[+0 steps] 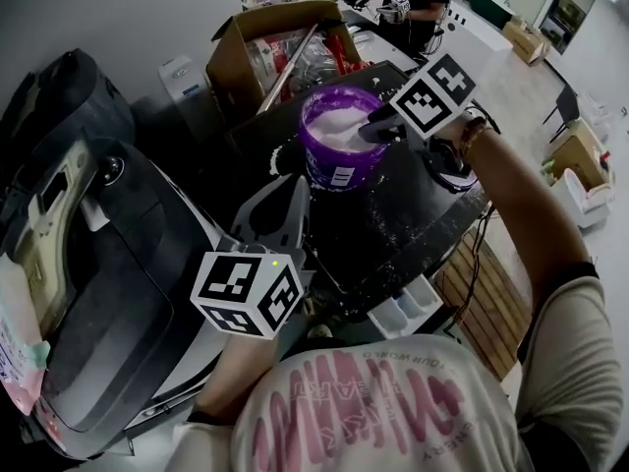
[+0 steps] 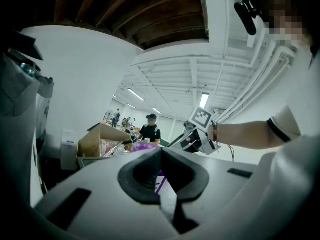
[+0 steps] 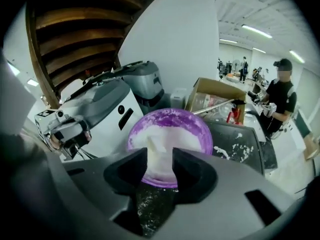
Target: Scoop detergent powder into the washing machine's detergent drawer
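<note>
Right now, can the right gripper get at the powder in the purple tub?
Probably yes: the right gripper hangs right over the open purple tub, jaws apart, with nothing covering the powder.

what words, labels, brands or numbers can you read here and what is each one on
Nothing reads for certain.
Pink print on the person's shirt: upside down, creased, illegible.
White label on the purple tub: too small.
Blue print on a pale item at the far left: blurred.
Marker cubes: square patterns, no words.
</note>
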{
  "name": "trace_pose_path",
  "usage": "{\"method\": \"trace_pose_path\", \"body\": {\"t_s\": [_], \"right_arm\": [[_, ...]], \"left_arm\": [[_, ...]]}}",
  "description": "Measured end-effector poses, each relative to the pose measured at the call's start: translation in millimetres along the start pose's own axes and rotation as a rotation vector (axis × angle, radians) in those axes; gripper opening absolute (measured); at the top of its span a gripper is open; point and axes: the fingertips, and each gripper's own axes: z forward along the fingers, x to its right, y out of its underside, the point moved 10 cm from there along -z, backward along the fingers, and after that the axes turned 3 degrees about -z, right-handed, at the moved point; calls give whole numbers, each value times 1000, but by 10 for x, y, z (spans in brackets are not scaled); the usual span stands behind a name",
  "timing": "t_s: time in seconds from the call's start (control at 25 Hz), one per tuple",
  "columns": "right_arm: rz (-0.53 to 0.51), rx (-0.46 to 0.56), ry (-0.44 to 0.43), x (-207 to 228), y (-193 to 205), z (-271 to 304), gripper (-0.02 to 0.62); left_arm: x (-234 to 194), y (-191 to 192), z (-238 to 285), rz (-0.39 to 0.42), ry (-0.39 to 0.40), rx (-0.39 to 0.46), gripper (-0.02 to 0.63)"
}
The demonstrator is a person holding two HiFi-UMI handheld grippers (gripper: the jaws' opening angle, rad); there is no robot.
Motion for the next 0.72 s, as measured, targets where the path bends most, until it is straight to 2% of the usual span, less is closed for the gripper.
{"method": "trace_pose_path", "body": {"t_s": [0.24, 0.44, 0.64, 0.72], "right_arm": [[-11, -132, -35, 21, -104, 252, 140], [-67, -229, -16, -65, -178, 385, 108], [-101, -265, -2, -124, -220, 449, 86], [-102, -263, -2, -131, -233, 462, 57]], "left_arm": [[-32, 67, -22, -12, 7, -6, 2], [-52, 131, -49, -22, 5, -10, 2], [-88, 167, -116, -23, -13, -11, 2], [-104, 173, -129, -26, -18, -8, 2]]}}
